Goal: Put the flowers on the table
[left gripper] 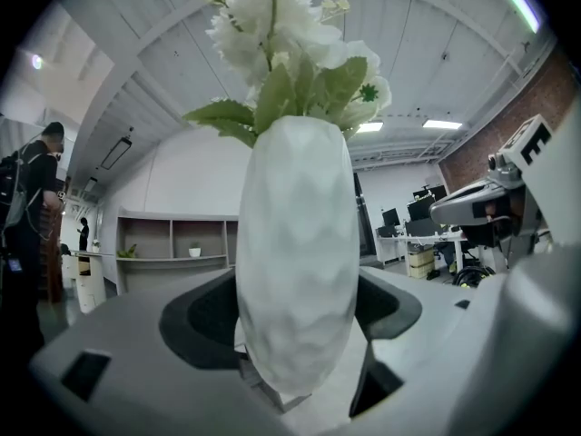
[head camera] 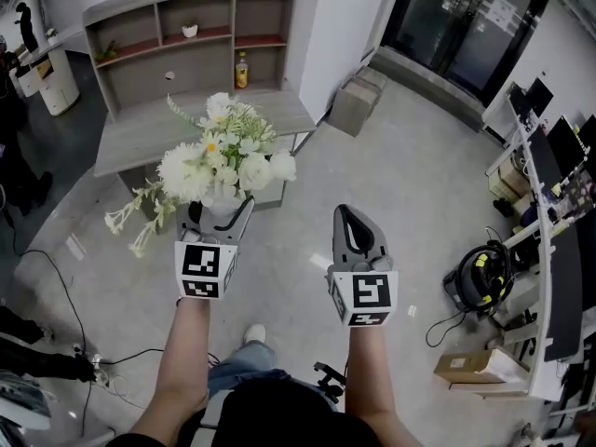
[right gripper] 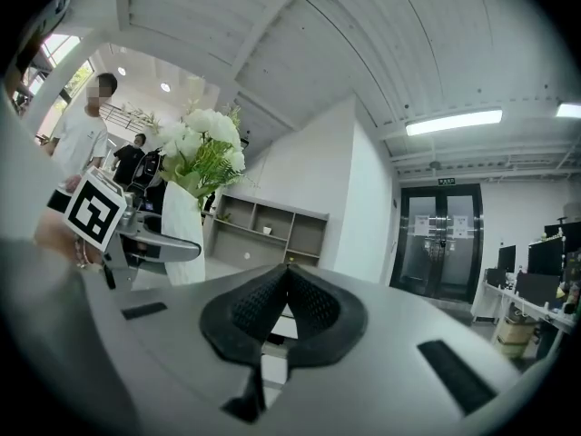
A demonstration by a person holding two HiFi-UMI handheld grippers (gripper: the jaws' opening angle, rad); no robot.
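Note:
A white faceted vase with white flowers and green leaves is held upright in the air, my left gripper shut on its body. In the left gripper view the vase fills the gap between both dark pads. The grey table with a shelf unit stands ahead of the flowers, some way off across the floor. My right gripper is to the right of the vase, shut with nothing in it; its pads meet in the right gripper view. That view also shows the bouquet at left.
The shelf unit on the table holds a yellow bottle and a small white pot. Cardboard boxes lie right of the table. Desks with monitors line the right side. Cables run across the floor at left. A person stands nearby.

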